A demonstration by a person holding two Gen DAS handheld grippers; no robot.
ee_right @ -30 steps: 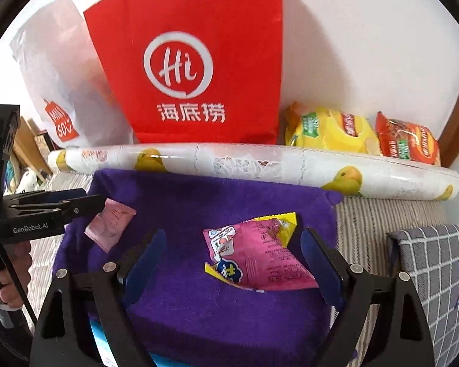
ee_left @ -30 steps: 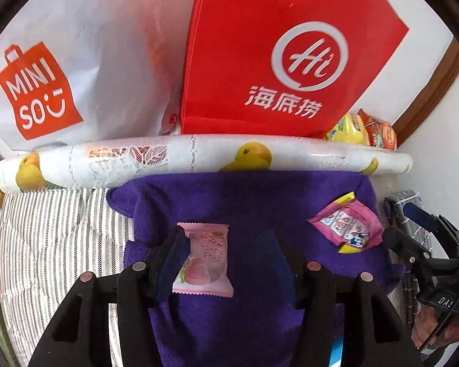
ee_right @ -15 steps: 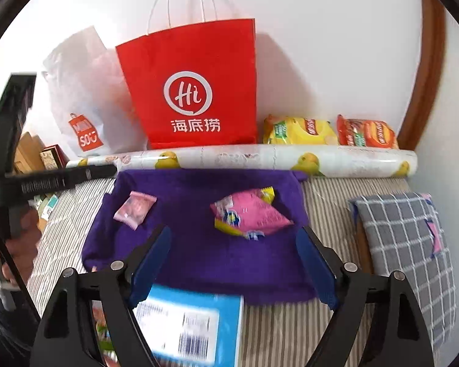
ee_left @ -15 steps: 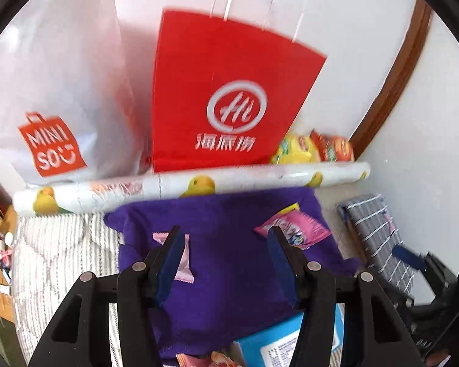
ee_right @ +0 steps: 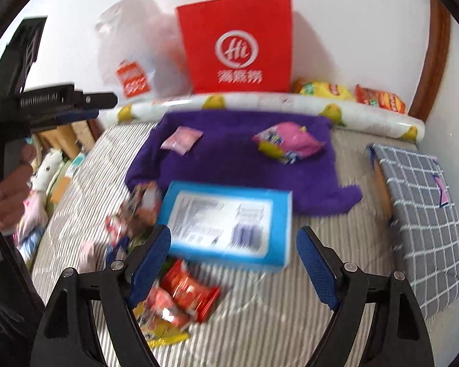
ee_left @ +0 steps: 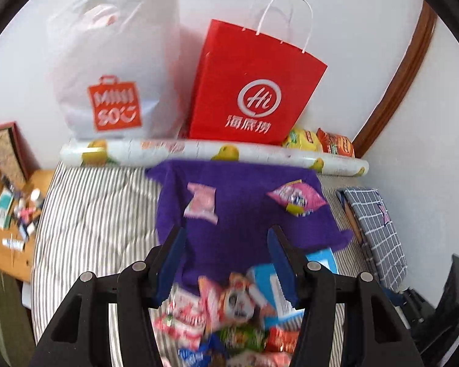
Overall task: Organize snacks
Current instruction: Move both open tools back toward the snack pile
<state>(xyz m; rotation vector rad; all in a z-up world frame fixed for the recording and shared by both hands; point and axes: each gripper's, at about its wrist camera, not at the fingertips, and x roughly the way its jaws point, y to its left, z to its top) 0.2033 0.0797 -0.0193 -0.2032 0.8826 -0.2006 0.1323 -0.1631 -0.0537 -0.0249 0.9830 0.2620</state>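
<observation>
A purple towel (ee_left: 238, 229) (ee_right: 229, 159) lies on the striped bedcover. On it rest a pale pink packet (ee_left: 200, 203) (ee_right: 182, 139) and a bright pink packet (ee_left: 296, 197) (ee_right: 287, 142), both untouched. Nearer to me lies a pile of snack packets (ee_left: 229, 315) (ee_right: 174, 293) with a blue box (ee_left: 275, 287) (ee_right: 229, 223). My left gripper (ee_left: 226, 260) hovers open above the towel's near edge and the pile, holding nothing. My right gripper (ee_right: 234, 263) is wide open above the blue box, its pads clear of it. In the right wrist view the left gripper (ee_right: 76, 101) shows at the left, held by a hand (ee_right: 9, 195).
Against the wall stand a red paper bag (ee_left: 254, 91), a white plastic bag (ee_left: 116, 70) and a duck-print roll (ee_left: 214, 153). Yellow (ee_right: 324, 90) and orange (ee_right: 379, 101) snack bags lie behind the roll. A checked cushion (ee_right: 419, 208) is at the right, a cluttered wooden desk (ee_left: 12, 214) at the left.
Both grippers have drawn back and up from the towel, leaving the two pink packets lying on it. The snack pile and blue box have come into view beneath them.
</observation>
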